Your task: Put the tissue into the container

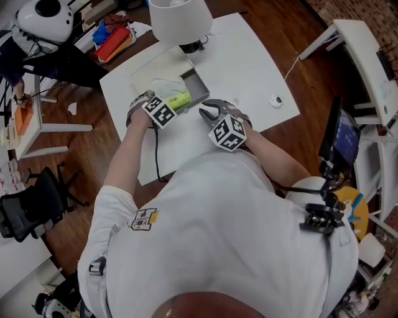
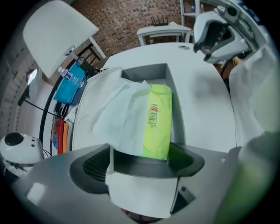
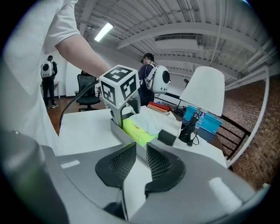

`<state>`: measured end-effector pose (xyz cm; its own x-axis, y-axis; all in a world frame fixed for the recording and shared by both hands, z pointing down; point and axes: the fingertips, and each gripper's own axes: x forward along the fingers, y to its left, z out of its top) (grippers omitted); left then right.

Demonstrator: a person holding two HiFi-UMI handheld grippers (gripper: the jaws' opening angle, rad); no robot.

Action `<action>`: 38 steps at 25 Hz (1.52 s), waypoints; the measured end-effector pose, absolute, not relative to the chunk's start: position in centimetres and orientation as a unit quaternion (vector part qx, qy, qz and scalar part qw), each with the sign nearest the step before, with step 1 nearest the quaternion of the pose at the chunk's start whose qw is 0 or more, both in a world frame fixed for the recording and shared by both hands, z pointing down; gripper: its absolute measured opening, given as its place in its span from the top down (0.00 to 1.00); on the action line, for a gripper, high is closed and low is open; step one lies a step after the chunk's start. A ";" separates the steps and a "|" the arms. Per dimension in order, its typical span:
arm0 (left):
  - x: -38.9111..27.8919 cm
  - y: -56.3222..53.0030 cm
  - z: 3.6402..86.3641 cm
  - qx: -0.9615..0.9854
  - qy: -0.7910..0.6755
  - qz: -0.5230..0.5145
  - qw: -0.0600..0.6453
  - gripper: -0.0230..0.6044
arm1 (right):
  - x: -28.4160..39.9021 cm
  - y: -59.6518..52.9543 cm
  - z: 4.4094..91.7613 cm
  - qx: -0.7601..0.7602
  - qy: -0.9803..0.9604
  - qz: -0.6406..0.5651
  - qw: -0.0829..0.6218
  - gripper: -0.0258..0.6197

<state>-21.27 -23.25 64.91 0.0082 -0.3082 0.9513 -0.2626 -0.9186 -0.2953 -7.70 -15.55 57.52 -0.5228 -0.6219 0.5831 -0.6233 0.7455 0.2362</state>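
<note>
- The left gripper (image 2: 140, 162) sits at the near end of a grey container (image 2: 147, 71) on a white table (image 1: 249, 56). Its jaws are spread wide. The container's end and the tip of the tissue pack lie between them. Whether the pads touch the walls cannot be told.
- A lime-green tissue pack (image 2: 157, 120) lies lengthwise inside the container, along its right wall as the left gripper view shows it.
- A loose white tissue sheet (image 2: 120, 118) lies beside the pack. It is partly inside and spills over the container's left wall onto the table.
- The right gripper (image 3: 140, 159) is at the container's near corner. Its jaws are drawn almost together, pinching the thin grey wall between the pads.
- Behind the container stands a lamp with a white shade (image 1: 180, 18).
- A small round object (image 1: 275, 100) lies well apart, near the table's right edge.
</note>
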 end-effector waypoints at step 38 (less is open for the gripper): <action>-14.9 -5.1 59.7 -0.791 0.533 -0.216 -0.208 0.96 | -3.2 -8.3 56.8 0.310 -0.913 0.026 0.264 0.92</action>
